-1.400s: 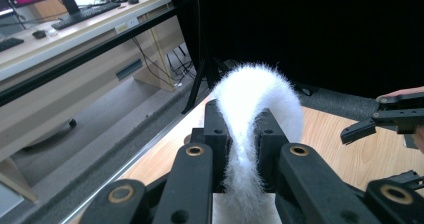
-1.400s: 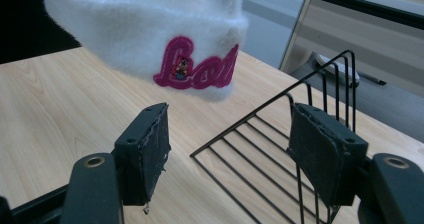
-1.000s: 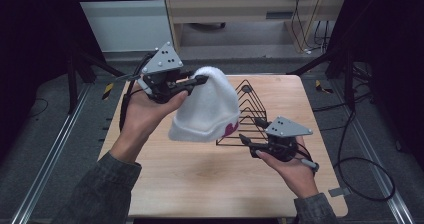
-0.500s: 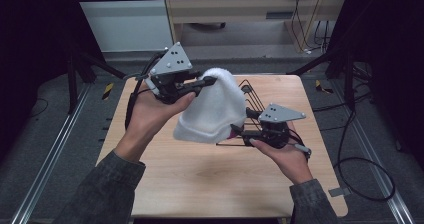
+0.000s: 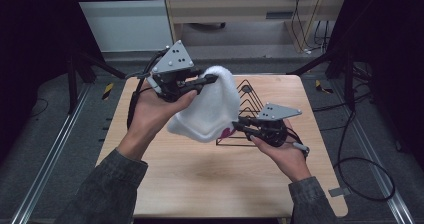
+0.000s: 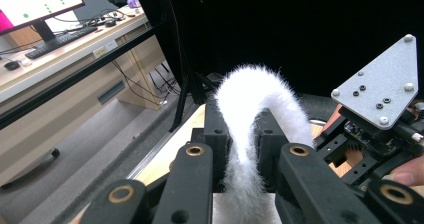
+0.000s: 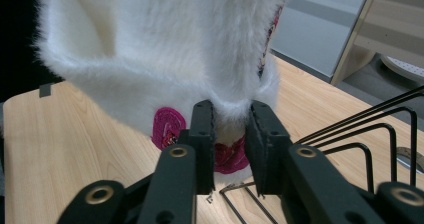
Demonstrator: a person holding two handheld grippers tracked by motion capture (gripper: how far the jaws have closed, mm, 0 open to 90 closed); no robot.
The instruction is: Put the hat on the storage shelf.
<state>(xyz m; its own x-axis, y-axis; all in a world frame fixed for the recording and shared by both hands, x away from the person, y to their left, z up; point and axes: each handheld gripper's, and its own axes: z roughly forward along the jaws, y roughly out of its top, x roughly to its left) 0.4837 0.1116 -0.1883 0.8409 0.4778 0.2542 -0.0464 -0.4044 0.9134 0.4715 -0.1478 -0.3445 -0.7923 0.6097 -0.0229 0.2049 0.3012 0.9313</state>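
Over the wooden table point(image 5: 210, 184), your left gripper point(image 5: 210, 80) clamps the white fuzzy hat point(image 5: 212, 111) high while your right gripper point(image 5: 239, 126) pinches its hem, beside the wire rack point(image 5: 250, 96), likely spreading it.

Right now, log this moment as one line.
left tongs: shut on white fuzzy sock | right tongs: shut on sock's lower edge | sock: held above table | wire rack: behind sock
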